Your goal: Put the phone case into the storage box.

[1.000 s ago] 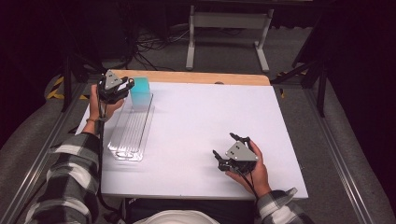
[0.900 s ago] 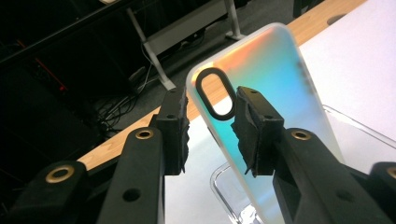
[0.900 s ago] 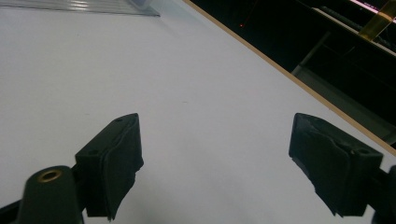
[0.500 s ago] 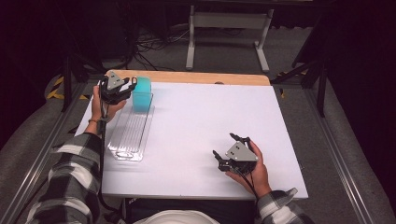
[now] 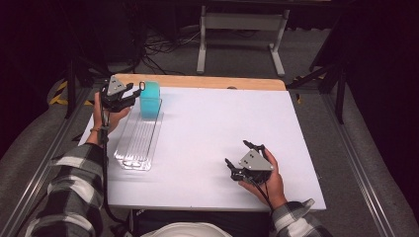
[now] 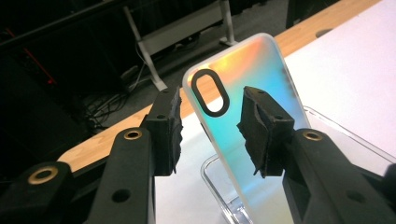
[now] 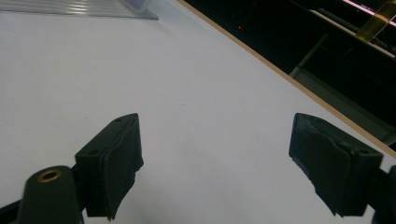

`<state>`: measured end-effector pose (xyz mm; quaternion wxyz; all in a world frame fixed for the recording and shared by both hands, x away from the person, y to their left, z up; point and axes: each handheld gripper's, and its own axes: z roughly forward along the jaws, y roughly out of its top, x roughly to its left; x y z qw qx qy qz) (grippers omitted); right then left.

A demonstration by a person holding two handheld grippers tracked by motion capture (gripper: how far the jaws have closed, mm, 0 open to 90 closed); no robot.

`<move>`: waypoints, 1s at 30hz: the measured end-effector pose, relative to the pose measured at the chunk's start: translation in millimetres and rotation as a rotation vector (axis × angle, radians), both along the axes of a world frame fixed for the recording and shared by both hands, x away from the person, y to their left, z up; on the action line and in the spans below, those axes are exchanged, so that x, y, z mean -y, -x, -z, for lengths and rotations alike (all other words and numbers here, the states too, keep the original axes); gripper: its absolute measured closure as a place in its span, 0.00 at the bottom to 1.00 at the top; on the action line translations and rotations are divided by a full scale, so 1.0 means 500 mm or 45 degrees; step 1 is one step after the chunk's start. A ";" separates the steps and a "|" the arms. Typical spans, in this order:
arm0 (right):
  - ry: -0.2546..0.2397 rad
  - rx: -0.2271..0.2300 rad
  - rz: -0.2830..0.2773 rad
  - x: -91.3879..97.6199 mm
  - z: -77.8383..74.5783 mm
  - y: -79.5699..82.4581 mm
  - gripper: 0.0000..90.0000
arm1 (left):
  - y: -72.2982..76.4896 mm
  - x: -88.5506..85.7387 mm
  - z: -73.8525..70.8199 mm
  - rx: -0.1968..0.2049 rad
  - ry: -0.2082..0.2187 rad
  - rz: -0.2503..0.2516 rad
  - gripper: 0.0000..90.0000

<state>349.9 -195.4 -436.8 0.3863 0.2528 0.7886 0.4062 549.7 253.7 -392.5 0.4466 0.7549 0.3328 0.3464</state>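
— Two claws, one in each hand. How does your left one stand?

— My left gripper (image 5: 132, 94) is raised at the far left corner of the table (image 5: 212, 128), forearm reaching up along the table's left edge, the wrist bent so the jaws point right, toward the phone case (image 6: 252, 93). Its jaws have just been opening. In the left gripper view the case lies between and beyond the two pads (image 6: 264, 130), and I see a gap on the left side, so nothing is clamped.

— And where is the case?

— It stands upright at the far end of the clear tray (image 5: 136, 143), iridescent teal with an oval camera cutout near its top. The tray lies lengthwise along the table's left side.

— Your right hand?

— My right gripper (image 5: 242, 160) rests low near the front edge, well apart from the tray, palm cupped under its body, jaws pointing left and away from me. In its own view the jaws stand apart over bare white tabletop, holding nothing.
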 end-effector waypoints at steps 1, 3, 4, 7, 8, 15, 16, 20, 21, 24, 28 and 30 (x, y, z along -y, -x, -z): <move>0.001 0.003 -0.001 0.001 0.000 0.000 0.19 | 0.003 0.001 0.000 0.000 -0.008 0.000 0.65; -0.003 0.002 0.002 0.001 -0.001 0.000 0.19 | 0.010 0.003 -0.001 0.004 -0.028 0.007 0.65; -0.003 0.002 0.002 0.001 -0.001 0.000 0.19 | 0.010 0.003 -0.001 0.004 -0.028 0.007 0.64; -0.009 0.004 0.004 0.003 -0.002 -0.001 0.19 | 0.020 0.003 -0.002 0.007 -0.029 0.014 0.64; -0.008 0.007 0.006 0.003 -0.003 -0.001 0.19 | 0.023 0.003 -0.002 0.008 -0.030 0.022 0.63; -0.013 0.013 0.013 0.005 -0.005 -0.003 0.19 | 0.042 -0.001 -0.007 0.032 -0.013 0.038 0.62; -0.012 0.015 0.014 0.005 -0.005 -0.003 0.19 | 0.044 -0.002 -0.007 0.038 -0.015 0.038 0.61; -0.011 0.018 0.008 0.005 -0.006 -0.003 0.19 | 0.058 -0.003 -0.009 0.044 0.006 0.053 0.60; -0.011 0.019 0.007 0.005 -0.006 -0.003 0.19 | 0.061 -0.004 -0.010 0.052 0.002 0.055 0.60; -0.012 0.019 0.008 0.005 -0.007 -0.003 0.19 | 0.069 -0.004 -0.012 0.050 0.024 0.068 0.60; -0.018 0.021 0.013 0.009 -0.008 -0.003 0.19 | 0.082 -0.001 -0.015 0.069 0.021 0.083 0.59; -0.020 0.022 0.014 0.010 -0.009 -0.003 0.19 | 0.087 0.000 -0.016 0.074 0.019 0.095 0.58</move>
